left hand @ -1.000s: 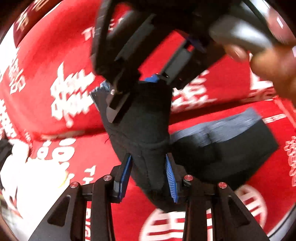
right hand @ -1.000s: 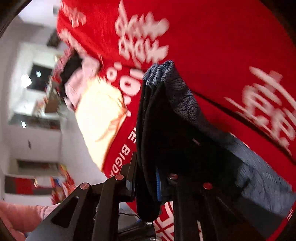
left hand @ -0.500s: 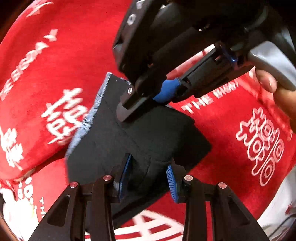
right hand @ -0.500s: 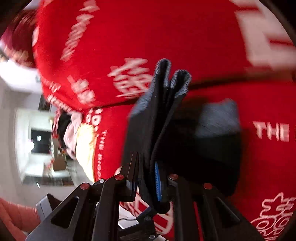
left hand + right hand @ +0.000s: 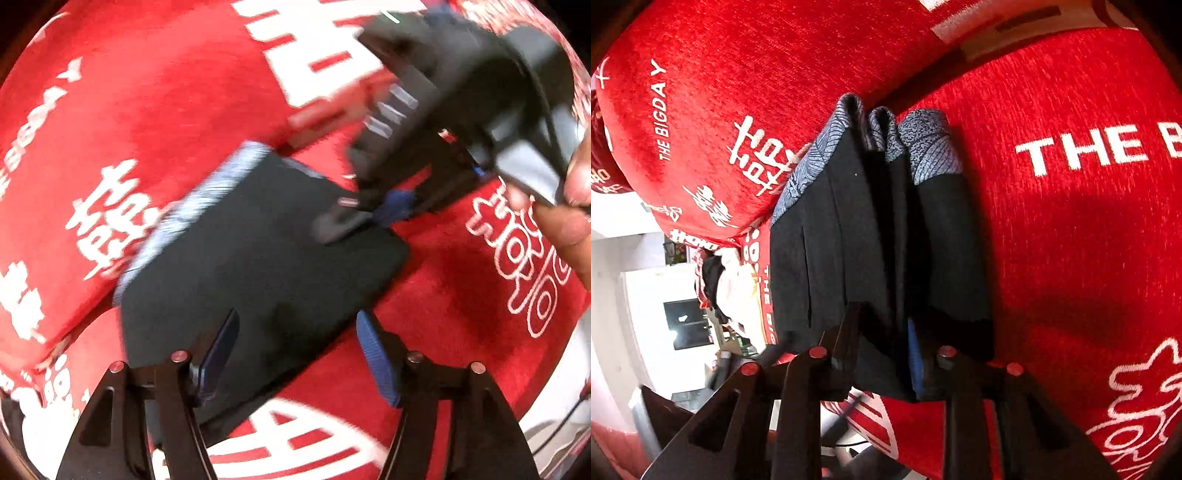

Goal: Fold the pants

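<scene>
The dark pants (image 5: 255, 258) with a grey patterned band lie folded in a compact stack on the red cover (image 5: 147, 92). My left gripper (image 5: 299, 350) is open just above their near edge, its blue pads apart and holding nothing. My right gripper (image 5: 882, 354) is shut on the folded pants (image 5: 871, 229), gripping the stacked layers at one edge. In the left wrist view the right gripper (image 5: 369, 218) touches the stack's far corner, with the person's hand (image 5: 569, 206) behind it.
The red cover with white lettering (image 5: 1082, 147) spreads under and around the pants. A pile of white and dark cloth (image 5: 727, 288) lies beyond the cover's edge. A room with white walls (image 5: 635, 295) shows at the left.
The left gripper has let go of the pants and its jaws have spread wide. The pants have come down flat onto the cover. The right gripper keeps its hold.
</scene>
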A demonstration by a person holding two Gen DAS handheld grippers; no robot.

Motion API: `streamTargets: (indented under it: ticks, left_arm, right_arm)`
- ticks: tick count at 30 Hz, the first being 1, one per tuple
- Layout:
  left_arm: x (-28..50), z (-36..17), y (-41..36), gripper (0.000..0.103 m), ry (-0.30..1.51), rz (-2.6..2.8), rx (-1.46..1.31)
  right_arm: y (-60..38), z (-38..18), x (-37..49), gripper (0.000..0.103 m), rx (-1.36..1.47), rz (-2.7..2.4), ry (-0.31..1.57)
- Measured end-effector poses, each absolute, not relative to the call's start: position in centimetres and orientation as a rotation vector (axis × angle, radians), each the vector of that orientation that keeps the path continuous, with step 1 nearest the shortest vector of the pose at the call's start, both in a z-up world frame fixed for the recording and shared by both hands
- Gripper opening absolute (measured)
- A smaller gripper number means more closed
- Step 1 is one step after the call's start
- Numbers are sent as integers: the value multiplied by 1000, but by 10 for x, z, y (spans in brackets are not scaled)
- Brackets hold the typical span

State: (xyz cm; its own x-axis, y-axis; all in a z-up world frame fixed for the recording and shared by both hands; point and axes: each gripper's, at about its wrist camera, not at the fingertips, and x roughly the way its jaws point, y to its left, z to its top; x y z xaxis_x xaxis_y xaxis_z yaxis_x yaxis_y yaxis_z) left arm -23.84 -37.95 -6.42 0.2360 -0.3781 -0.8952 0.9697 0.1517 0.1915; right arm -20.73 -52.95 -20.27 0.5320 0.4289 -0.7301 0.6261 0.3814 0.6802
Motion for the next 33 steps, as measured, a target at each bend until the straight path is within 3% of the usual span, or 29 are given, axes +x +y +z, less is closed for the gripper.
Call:
streamTargets:
  ticks: [1, 3, 6, 11, 14, 22, 28, 33]
  left_arm:
    - [-225, -57, -373, 67, 802, -1101, 902]
    - [-198, -53, -364, 67, 823, -1026, 858]
    - [-146, -66, -357, 67, 919, -874, 836]
    - [-102, -103, -346, 68, 1151, -824, 723]
    - [-105, -105, -346, 85, 1165, -818, 684]
    - [-113, -107, -343, 86, 1206, -801, 662]
    - [-97, -108, -342, 86, 1228, -782, 651]
    - [-86, -112, -340, 86, 1248, -773, 648]
  right_arm:
    - [-529, -201, -205, 26, 1224, -164, 1084]
    - [-526, -195, -201, 15, 1198, -165, 1086]
    - [-517, -170, -188, 11, 1075, -179, 1110]
    - [-503, -180, -184, 12, 917, -233, 1257]
    - [-502, -186, -189, 16, 960, -272, 1241]
    - [-485, -159, -205, 22, 789, -426, 1335]
    - [-470, -127, -173, 22, 699, -436, 1253]
    - [-446, -143, -145, 24, 624, -373, 1331]
